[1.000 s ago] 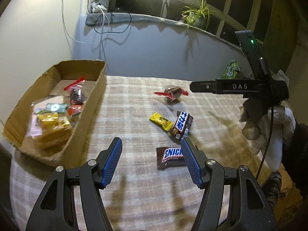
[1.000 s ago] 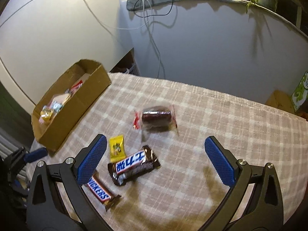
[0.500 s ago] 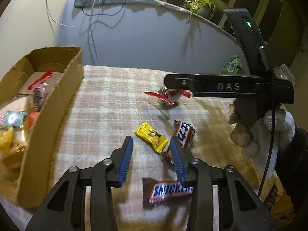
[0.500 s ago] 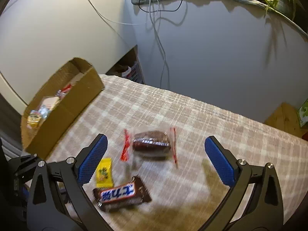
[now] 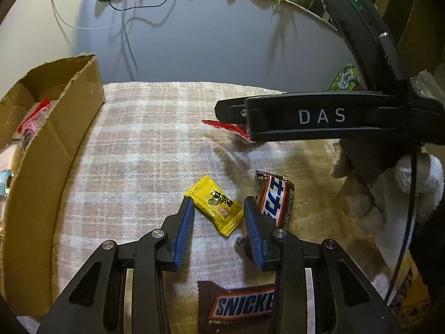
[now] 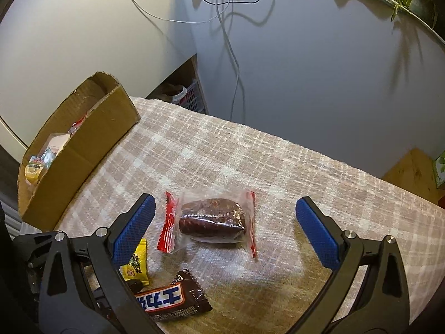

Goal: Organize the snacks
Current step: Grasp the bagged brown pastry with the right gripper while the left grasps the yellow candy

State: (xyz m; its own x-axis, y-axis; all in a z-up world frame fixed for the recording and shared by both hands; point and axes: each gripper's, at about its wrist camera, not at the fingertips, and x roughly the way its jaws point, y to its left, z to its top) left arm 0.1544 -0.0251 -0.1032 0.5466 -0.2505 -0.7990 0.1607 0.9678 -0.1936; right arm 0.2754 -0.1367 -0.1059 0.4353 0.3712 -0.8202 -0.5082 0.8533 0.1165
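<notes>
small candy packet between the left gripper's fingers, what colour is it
Yellow candy packet, with a small printed figure; clearest in the left wrist view.

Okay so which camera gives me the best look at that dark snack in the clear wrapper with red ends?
The right wrist view. There the clear-wrapped dark snack lies whole and unblocked on the plaid cloth, between the open fingers of the right tool. In the left wrist view only one red end shows; the right tool's black body hides the rest.
</notes>
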